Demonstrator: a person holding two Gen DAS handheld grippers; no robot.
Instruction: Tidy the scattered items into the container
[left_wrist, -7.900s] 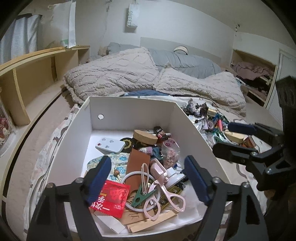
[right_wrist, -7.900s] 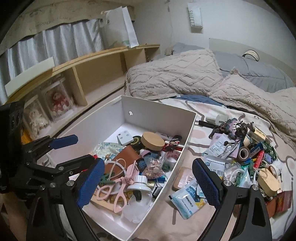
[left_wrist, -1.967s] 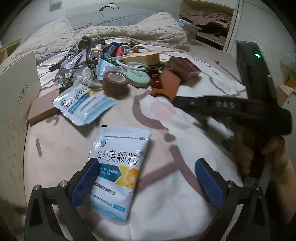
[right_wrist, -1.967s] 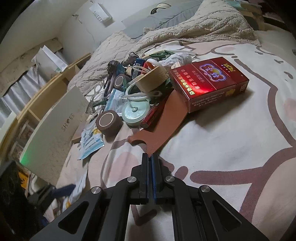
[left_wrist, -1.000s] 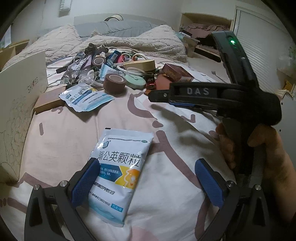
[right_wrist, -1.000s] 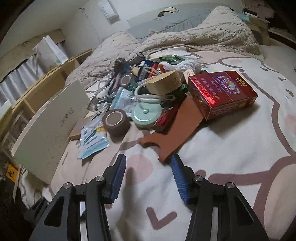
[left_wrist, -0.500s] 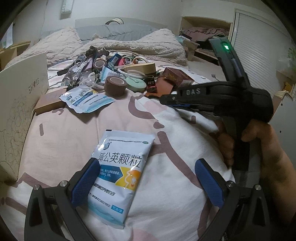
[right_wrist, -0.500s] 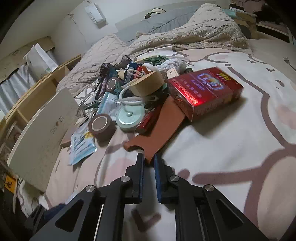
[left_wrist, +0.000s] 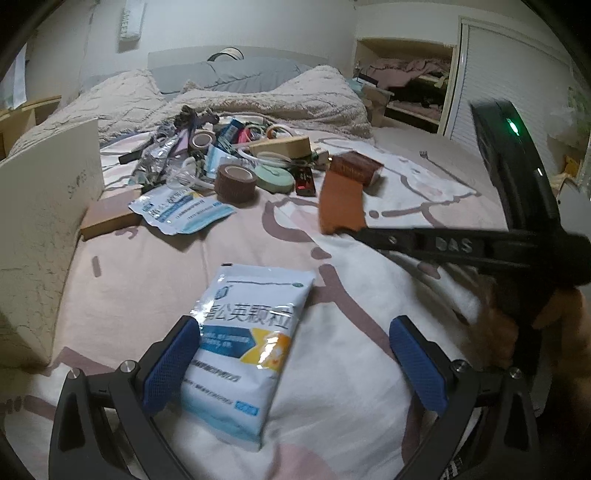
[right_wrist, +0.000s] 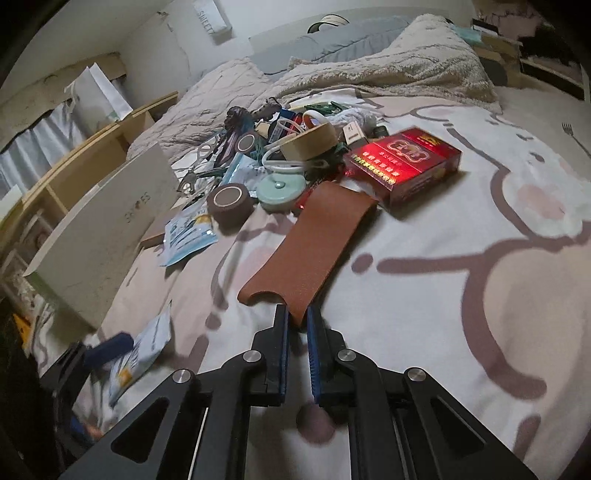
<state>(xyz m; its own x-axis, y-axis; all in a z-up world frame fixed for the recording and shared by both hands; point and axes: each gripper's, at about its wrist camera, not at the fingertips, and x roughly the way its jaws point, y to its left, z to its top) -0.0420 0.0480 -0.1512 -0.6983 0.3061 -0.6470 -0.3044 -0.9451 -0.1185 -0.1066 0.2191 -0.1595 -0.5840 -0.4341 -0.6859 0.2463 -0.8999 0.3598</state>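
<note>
My right gripper (right_wrist: 297, 317) is shut on the near corner of a flat brown leather sleeve (right_wrist: 314, 247), which it lifts off the bedsheet. The same brown sleeve (left_wrist: 341, 203) hangs at the tip of that gripper in the left wrist view. My left gripper (left_wrist: 295, 362) stands open, low over a white and blue sachet (left_wrist: 247, 347) that lies between its blue pads without being pressed. The white container (right_wrist: 99, 243) stands at the left, only its outer wall in view. A pile of scattered items (right_wrist: 280, 151) lies beyond the sleeve.
A red box (right_wrist: 404, 166), a brown tape roll (right_wrist: 229, 203), a mint round case (right_wrist: 282, 192), a wooden oval box (right_wrist: 308, 146) and a second sachet (left_wrist: 181, 212) lie on the bed. A flat brown card (left_wrist: 109, 218) rests by the container wall. Rumpled blankets (left_wrist: 258, 96) lie behind.
The right gripper's jaws went from open to shut on the brown sleeve's corner, then drew it back and up from under the red box. My left gripper stayed over the sachet.
</note>
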